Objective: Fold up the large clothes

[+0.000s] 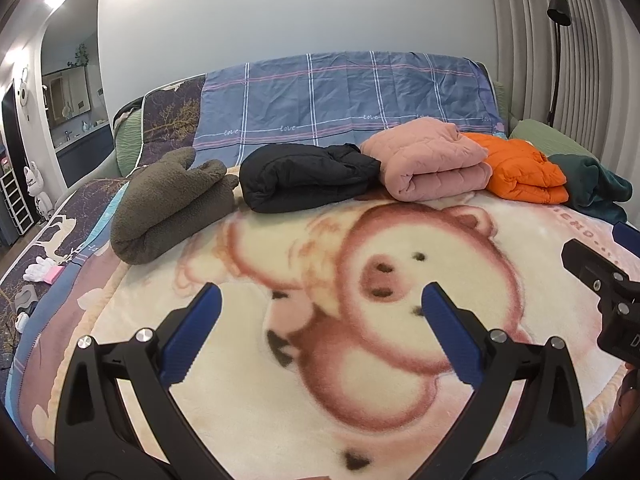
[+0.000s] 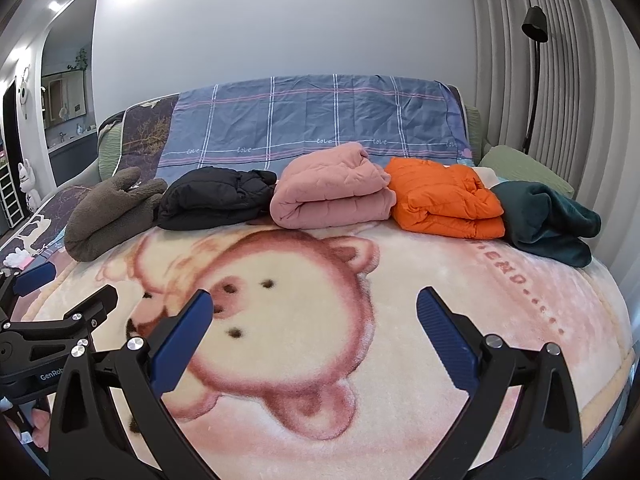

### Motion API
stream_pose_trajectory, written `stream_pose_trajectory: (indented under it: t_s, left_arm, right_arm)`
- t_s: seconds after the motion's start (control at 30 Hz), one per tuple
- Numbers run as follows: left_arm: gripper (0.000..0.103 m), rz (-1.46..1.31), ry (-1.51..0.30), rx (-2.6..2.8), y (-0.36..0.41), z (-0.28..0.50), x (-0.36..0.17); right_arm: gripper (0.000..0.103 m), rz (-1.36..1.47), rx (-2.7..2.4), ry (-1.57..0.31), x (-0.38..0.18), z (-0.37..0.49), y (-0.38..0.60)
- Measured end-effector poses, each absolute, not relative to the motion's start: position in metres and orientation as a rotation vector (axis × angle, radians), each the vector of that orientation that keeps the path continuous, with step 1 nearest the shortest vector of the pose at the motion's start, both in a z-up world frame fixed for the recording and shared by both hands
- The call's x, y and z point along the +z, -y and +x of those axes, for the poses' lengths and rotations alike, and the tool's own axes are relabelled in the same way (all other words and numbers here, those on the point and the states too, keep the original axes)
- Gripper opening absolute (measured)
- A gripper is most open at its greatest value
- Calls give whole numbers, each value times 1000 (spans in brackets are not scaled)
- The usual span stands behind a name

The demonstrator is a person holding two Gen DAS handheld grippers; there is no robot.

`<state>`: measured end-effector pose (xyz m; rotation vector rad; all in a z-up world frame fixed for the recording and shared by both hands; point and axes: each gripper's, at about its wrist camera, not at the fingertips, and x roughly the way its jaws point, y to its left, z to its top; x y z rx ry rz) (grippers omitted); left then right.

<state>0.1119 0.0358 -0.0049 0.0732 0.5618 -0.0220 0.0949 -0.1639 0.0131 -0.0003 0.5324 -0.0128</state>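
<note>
Several folded garments lie in a row across the bed: a brown fleece [image 1: 168,204] [image 2: 108,212], a black puffer jacket [image 1: 308,176] [image 2: 216,196], a pink quilted piece [image 1: 432,160] [image 2: 332,192], an orange puffer jacket [image 1: 524,172] [image 2: 444,200] and a dark green fleece [image 1: 592,188] [image 2: 548,224]. My left gripper [image 1: 320,300] hangs open over the pig-print blanket [image 1: 280,420] [image 2: 400,380], holding nothing. My right gripper [image 2: 314,304] is open and empty beside it. Each gripper shows at the edge of the other's view, the right gripper [image 1: 600,272] and the left gripper [image 2: 60,292].
A blue plaid sheet [image 1: 340,96] [image 2: 312,116] drapes the headboard. A black floor lamp [image 1: 558,40] [image 2: 534,60] stands by grey curtains on the right. White gloves [image 1: 40,274] lie at the bed's left edge. A green pillow [image 2: 524,170] sits behind the dark green fleece.
</note>
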Motion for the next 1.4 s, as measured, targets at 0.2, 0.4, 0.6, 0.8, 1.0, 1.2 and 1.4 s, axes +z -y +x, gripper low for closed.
stream_pose_trajectory:
  t_s: [0.2, 0.4, 0.6, 0.8, 1.0, 1.2, 1.4]
  left_arm:
    - [101, 78, -565, -22, -34, 111, -6]
    - [101, 88, -562, -29, -32, 108, -8]
    - [101, 88, -562, -29, -31, 107, -8]
    - [101, 87, -552, -30, -31, 106, -8]
    - [101, 87, -552, -30, -31, 106, -7]
    - [101, 89, -554, -30, -31, 106, -8]
    - [101, 88, -553, -30, -31, 106, -7]
  right_arm:
    - [102, 0, -12, -533, 13, 95, 164]
    - [102, 0, -13, -532, 13, 95, 164]
    - [102, 4, -17, -532, 11, 91, 165]
    - [102, 4, -17, -532, 11, 91, 165]
    - [102, 5, -18, -532, 11, 91, 165]
    - [102, 5, -17, -533, 11, 92, 165]
    - [102, 5, -18, -533, 11, 91, 165]
